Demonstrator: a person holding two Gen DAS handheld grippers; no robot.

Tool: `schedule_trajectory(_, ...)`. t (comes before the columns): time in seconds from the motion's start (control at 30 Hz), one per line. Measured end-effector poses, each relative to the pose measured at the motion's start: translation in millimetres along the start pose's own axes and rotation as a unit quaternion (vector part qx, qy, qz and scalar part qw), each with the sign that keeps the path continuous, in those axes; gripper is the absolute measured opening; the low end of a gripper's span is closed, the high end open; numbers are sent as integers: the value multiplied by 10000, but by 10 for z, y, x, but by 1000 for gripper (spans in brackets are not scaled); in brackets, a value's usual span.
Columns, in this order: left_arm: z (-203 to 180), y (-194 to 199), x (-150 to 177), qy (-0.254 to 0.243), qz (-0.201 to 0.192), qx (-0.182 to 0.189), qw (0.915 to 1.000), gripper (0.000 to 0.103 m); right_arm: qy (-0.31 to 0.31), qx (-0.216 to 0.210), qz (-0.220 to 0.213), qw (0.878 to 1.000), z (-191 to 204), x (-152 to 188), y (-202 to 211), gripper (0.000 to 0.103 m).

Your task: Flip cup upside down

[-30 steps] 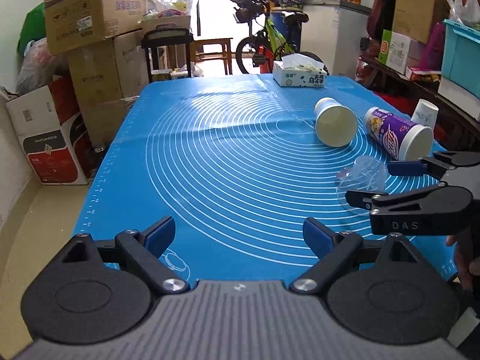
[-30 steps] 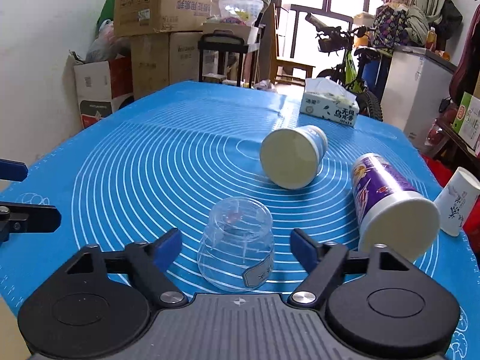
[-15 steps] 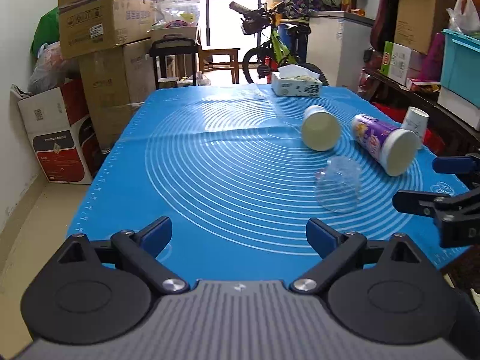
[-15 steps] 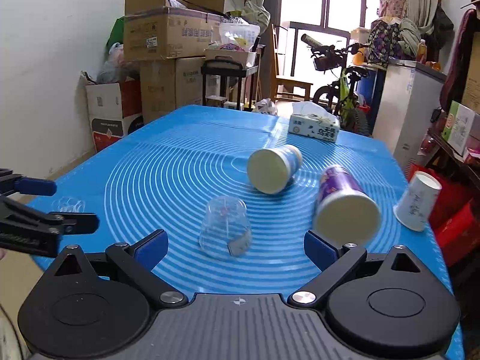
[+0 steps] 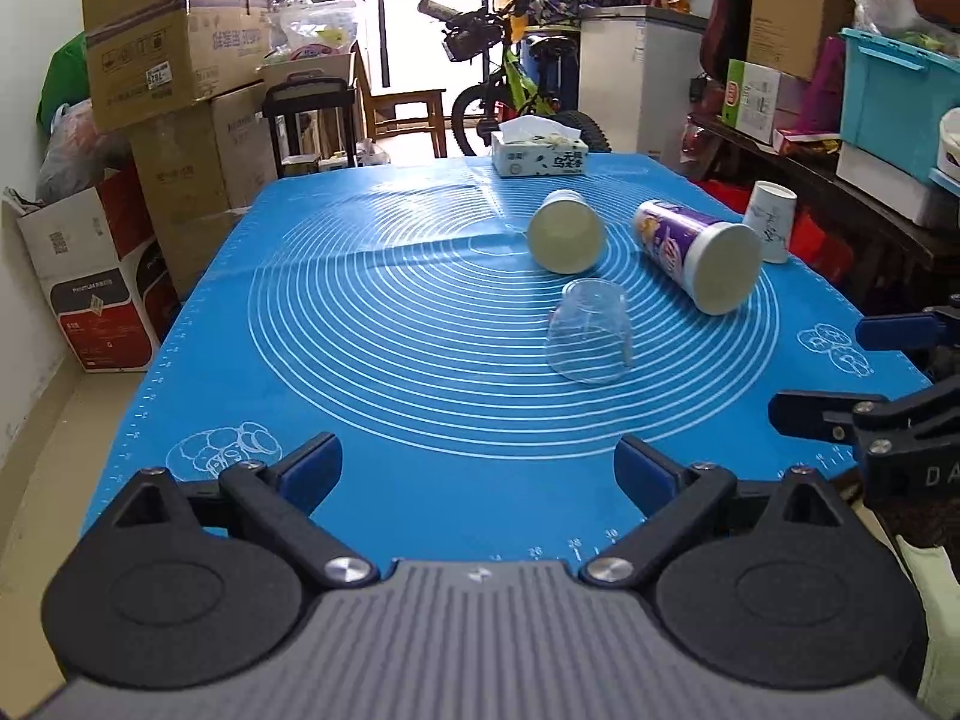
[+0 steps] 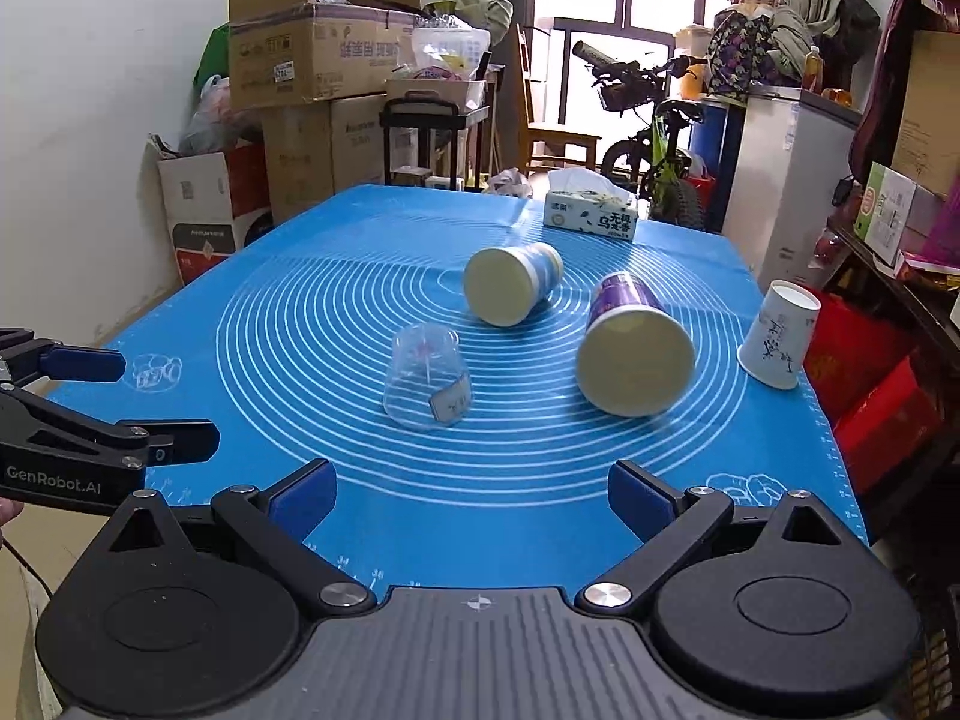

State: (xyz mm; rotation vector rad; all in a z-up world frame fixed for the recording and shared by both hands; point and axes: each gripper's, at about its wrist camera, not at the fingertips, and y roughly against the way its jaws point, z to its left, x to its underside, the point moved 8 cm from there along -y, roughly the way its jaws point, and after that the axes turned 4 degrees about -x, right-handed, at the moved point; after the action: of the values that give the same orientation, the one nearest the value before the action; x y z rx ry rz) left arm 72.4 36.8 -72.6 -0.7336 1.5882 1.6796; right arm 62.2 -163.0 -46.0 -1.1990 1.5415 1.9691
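A clear plastic cup [image 5: 591, 339] stands upside down, mouth on the blue mat [image 5: 384, 324]; it also shows in the right wrist view [image 6: 427, 384], with a small label low on its side. My left gripper [image 5: 477, 468] is open and empty above the mat's near edge, well short of the cup. My right gripper [image 6: 471, 495] is open and empty, drawn back behind the cup. Each gripper shows in the other's view: the right one at the right edge [image 5: 840, 378], the left one at the left edge [image 6: 144, 402].
A cream cup [image 6: 510, 291] and a purple-labelled tub [image 6: 633, 345] lie on their sides beyond the clear cup. A white paper cup [image 6: 778, 333] stands upside down at the mat's right edge. A tissue box [image 6: 591, 215] sits at the far end. Boxes, a bicycle and shelves surround the table.
My right gripper has let go of the clear cup and pulled back from it, jaws wide. My left gripper has also drawn back and risen. The cup stays upside down on the mat.
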Motion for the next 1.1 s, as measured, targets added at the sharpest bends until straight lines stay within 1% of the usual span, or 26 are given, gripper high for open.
schedule_trajectory(0.17, -70, 50, 15, -85, -76, -42, 9999, 97, -50, -1, -27, 10000, -47, -1, 69, 97)
schedule_trajectory(0.47, -121, 62, 12, -44, -61, 10, 10000, 97, -101, 34, -57, 9999, -139, 22, 135, 97)
schedule_trajectory(0.6, -153, 60, 5, -5, -43, 104, 9999, 97, -136, 46, -41, 9999, -171, 29, 139, 97)
schedule_trajectory(1.1, -218, 68, -7, -91, -48, 98, 9999, 97, -147, 51, -51, 9999, -201, 48, 152, 97)
